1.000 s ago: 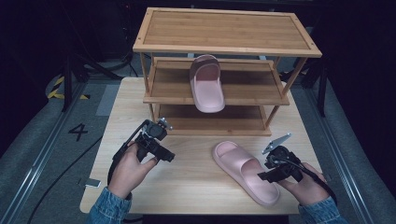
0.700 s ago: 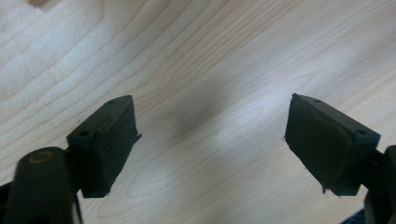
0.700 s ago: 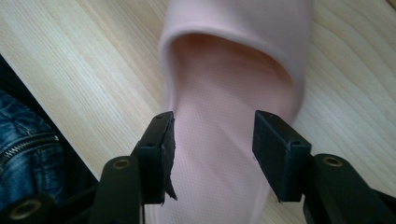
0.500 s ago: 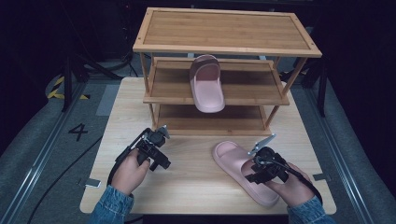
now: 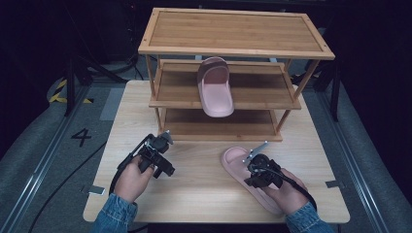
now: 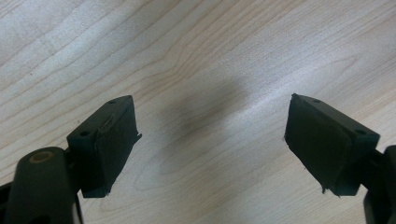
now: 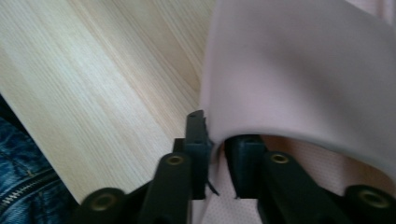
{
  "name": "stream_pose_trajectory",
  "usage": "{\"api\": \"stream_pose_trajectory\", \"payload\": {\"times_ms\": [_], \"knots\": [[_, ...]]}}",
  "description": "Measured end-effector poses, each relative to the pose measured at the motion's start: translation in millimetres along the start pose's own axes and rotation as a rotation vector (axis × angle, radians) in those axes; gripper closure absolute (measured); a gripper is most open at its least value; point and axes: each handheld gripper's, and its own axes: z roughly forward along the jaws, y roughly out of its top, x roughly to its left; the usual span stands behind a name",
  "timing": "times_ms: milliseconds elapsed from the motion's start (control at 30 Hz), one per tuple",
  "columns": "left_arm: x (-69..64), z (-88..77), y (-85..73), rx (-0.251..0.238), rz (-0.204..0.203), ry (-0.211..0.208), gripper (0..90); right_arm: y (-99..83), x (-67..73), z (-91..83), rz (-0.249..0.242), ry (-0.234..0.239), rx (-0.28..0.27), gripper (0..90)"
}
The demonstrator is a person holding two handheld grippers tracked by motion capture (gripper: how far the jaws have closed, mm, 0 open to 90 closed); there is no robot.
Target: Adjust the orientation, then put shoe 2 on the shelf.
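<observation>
A person stands at a pale wooden counter (image 5: 204, 194) with a handheld gripper in each hand. The right gripper (image 7: 215, 149) has just been closing its jaws, and they now pinch the edge of the strap of a pink slipper (image 5: 240, 167) that lies flat on the counter at the person's right, probably gripped there so it can be lifted by the band. The left gripper (image 6: 210, 140) hovers over bare wood at the left with its jaws spread wide and nothing between them, likely waiting in reserve. Behind them stands a bamboo shoe rack (image 5: 233, 46) with three shelves. A second pink slipper (image 5: 215, 87) rests on the middle shelf, its heel overhanging the front edge. Counted: two slippers, two grippers, one rack.
</observation>
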Motion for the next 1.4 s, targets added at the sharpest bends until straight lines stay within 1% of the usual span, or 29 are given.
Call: {"api": "stream_pose_trajectory", "payload": {"times_ms": [133, 167, 233, 300, 433, 467, 567, 667, 833, 867, 900, 967, 1033, 1067, 1133, 1233, 1400], "knots": [[0.5, -0.2, -1.5, 0.003, 0.002, 0.004, 17.4, 0.4, 0.9, -2.1, 0.003, -0.025, -0.011, 83.8], [0.4, 0.0, -2.2, 0.009, 0.0, 0.005, 17.4, 0.0, -1.1, -4.6, 0.01, -0.017, -0.02, 84.1], [0.8, 0.5, -2.9, 0.008, 0.004, 0.007, 17.4, -0.3, -1.9, -5.8, 0.013, -0.014, -0.023, 84.2], [1.8, 0.7, -4.0, 0.015, 0.005, 0.009, 17.5, -0.8, -3.5, -9.0, 0.015, 0.004, -0.037, 84.3], [5.6, -0.5, -7.1, 0.025, 0.005, 0.024, 17.7, 0.1, -1.2, -16.9, -0.011, 0.028, -0.043, 84.2], [6.9, -1.3, -7.9, 0.026, -0.003, 0.025, 17.7, 0.4, -0.8, -20.3, -0.018, 0.032, -0.045, 84.2], [10.8, -3.7, -10.3, 0.03, -0.004, 0.044, 17.3, 2.0, 1.1, -31.6, -0.032, 0.037, -0.055, 84.2], [13.4, -4.2, -12.4, 0.028, -0.005, 0.039, 17.4, 5.2, 0.9, -46.1, -0.044, 0.054, -0.055, 84.0], [18.0, -5.2, -13.4, 0.025, -0.02, 0.029, 17.5, 9.5, 1.5, -69.0, -0.068, 0.06, -0.04, 83.9], [19.4, -6.2, -13.1, 0.027, -0.011, 0.027, 17.5, 10.4, 1.7, -73.5, -0.069, 0.066, -0.037, 83.9], [20.2, -7.0, -13.2, 0.022, -0.014, 0.026, 17.5, 11.9, 1.5, -82.0, -0.071, 0.065, -0.035, 83.9], [21.9, -9.2, -12.7, 0.015, -0.018, 0.021, 17.5, 13.2, 1.0, -89.1, -0.077, 0.056, -0.034, 83.8], [23.1, -10.6, -12.2, 0.018, -0.014, 0.02, 17.5, 14.8, 1.4, -97.4, -0.076, 0.056, -0.036, 83.8], [23.1, -10.6, -12.2, 0.018, -0.014, 0.02, 17.5, 14.8, 1.4, -97.4, -0.076, 0.056, -0.036, 83.8], [24.4, -11.2, -11.7, 0.017, -0.012, 0.02, 17.4, 16.8, 2.3, -106.9, -0.08, 0.056, -0.037, 83.7], [26.7, -11.4, -10.4, 0.018, -0.013, 0.014, 17.5, 20.2, 2.7, -118.7, -0.087, 0.074, -0.043, 83.6], [28.8, -12.5, -8.0, 0.024, -0.004, 0.008, 17.5, 25.2, 2.2, -139.9, -0.096, 0.064, -0.059, 83.6]]}}
